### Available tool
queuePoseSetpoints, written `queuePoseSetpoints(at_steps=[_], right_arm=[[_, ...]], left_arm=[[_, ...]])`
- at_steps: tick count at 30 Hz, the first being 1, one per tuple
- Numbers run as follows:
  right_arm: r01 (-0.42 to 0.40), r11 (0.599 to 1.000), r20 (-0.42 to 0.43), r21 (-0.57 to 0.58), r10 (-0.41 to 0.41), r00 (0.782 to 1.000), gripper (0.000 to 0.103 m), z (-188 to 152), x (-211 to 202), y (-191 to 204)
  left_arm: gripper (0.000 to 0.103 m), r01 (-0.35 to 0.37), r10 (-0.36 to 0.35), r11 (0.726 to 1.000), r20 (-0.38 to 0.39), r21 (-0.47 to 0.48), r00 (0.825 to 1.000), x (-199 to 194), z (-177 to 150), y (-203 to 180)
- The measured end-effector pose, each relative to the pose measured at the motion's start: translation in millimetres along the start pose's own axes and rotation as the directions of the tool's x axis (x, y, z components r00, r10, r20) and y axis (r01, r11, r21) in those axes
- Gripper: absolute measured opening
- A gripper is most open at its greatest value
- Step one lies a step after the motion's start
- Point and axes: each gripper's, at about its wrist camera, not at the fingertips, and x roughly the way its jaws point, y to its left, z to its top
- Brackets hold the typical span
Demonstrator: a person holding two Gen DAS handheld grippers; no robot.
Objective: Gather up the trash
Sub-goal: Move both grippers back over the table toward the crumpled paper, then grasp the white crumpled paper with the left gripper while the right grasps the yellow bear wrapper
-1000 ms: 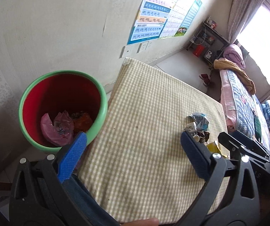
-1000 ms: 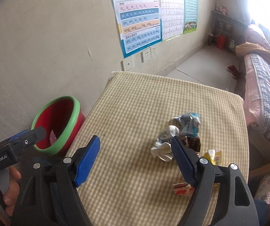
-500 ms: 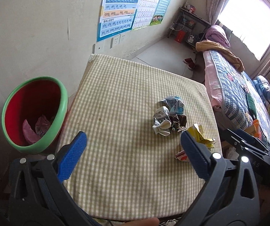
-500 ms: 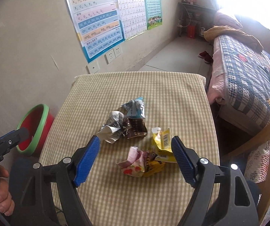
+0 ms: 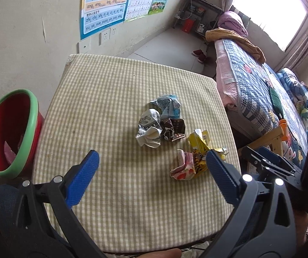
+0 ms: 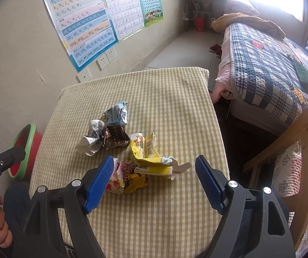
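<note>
Crumpled wrappers lie mid-table on the checked cloth: a blue-silver one (image 5: 168,105), a white printed one (image 5: 149,129), a brown one (image 5: 174,129), a yellow one (image 6: 148,152) and a pink one (image 5: 184,167). A red bin with a green rim (image 5: 9,129) stands on the floor left of the table, with pink trash inside. My left gripper (image 5: 154,176) is open and empty above the table's near side. My right gripper (image 6: 154,180) is open and empty, hovering just short of the yellow and pink wrappers.
The table (image 5: 111,99) stands against a wall with posters (image 6: 83,28) and sockets. A bed with a plaid quilt (image 6: 272,71) lies to the right, with a gap between. A wooden chair frame (image 6: 293,146) stands by the table's right near corner.
Both grippers have swung right, away from the bin and toward the wrapper pile. The right gripper has come closer to the yellow and pink wrappers. Both stay open.
</note>
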Motion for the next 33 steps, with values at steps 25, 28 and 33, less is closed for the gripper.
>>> queuePoseSetpoints(at_steps=[25,28,33], right_arm=[[-0.059,0.998,-0.165,-0.032,0.053,0.985,0.076,14.7,89.0,4.3],[-0.064,0.997,-0.183,-0.041,0.056,0.982,0.076,13.5,98.3,6.1],[-0.062,0.997,-0.202,-0.043,0.052,0.978,0.076,10.8,110.1,4.8]], left_arm=[[0.097,-0.046,0.050,0.998,-0.149,0.033,0.988,103.5,21.6,-1.5],[0.097,-0.065,0.073,0.997,-0.159,0.051,0.985,116.7,22.7,1.1],[0.096,-0.092,0.101,0.994,-0.174,0.062,0.980,136.5,23.3,7.2]])
